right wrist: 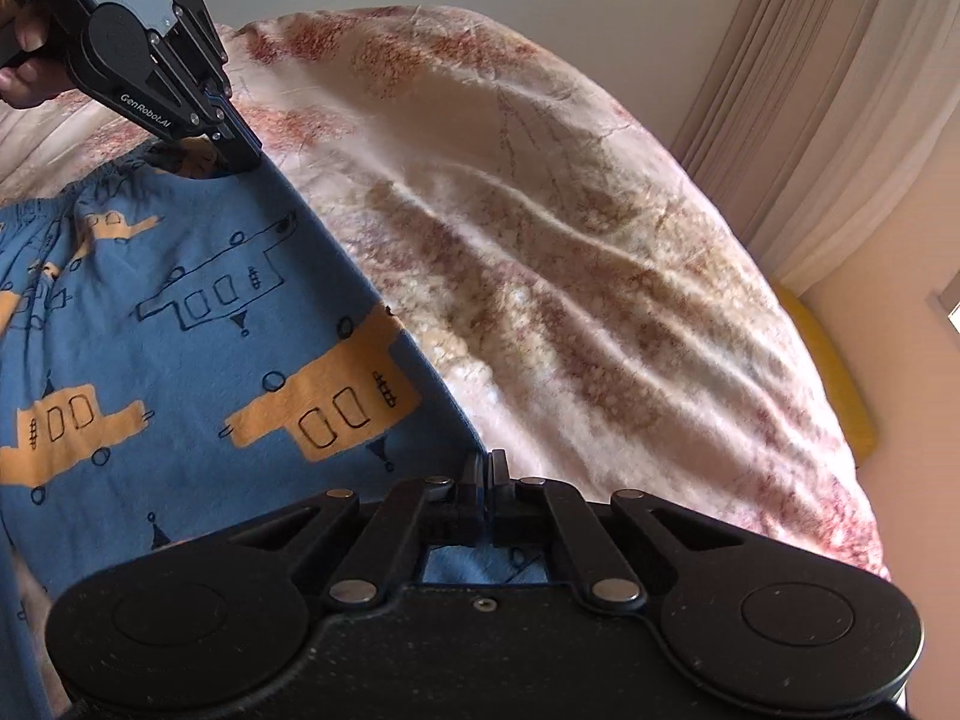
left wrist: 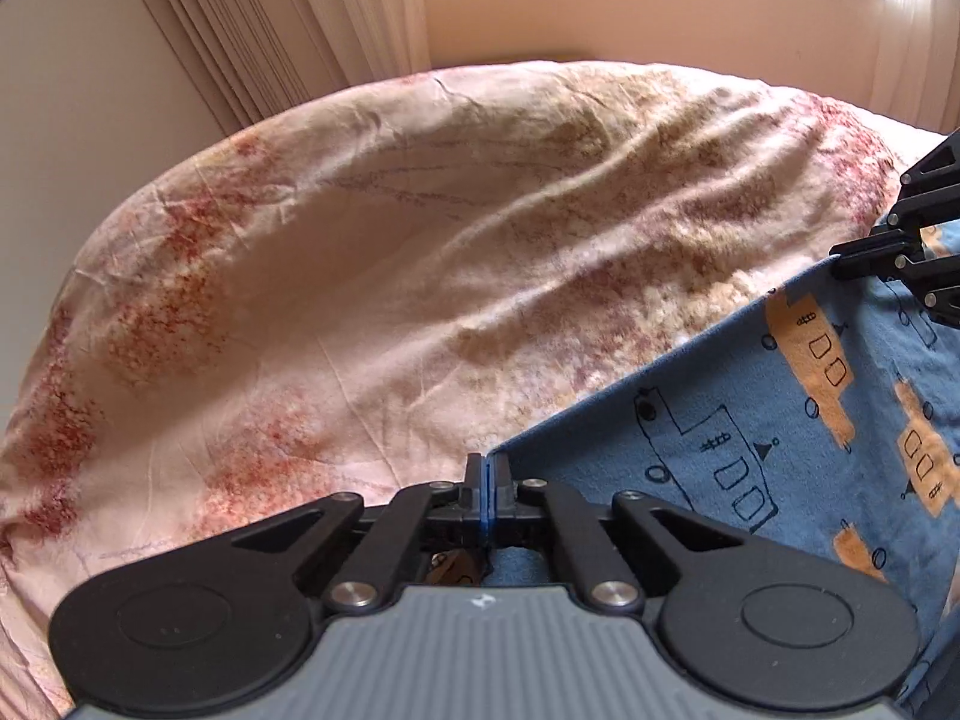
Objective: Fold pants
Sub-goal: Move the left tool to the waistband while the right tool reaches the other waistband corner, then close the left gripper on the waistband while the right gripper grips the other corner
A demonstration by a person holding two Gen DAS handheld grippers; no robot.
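Pants (right wrist: 198,324) of soft blue cloth with orange printed shapes lie on the bed (left wrist: 372,276), at its near side, over a crumpled flowered bedspread. They look light and limp, so I judge they will sag and wrinkle wherever they are not held; the edge is the good place to take them. Both grippers do this already. The left gripper (left wrist: 487,477) is closed on a corner near the gathered waistband (right wrist: 54,198), and the right gripper (right wrist: 485,471) is pinched on the same long edge further along. Pale curtains (right wrist: 840,138) hang beyond the bed.
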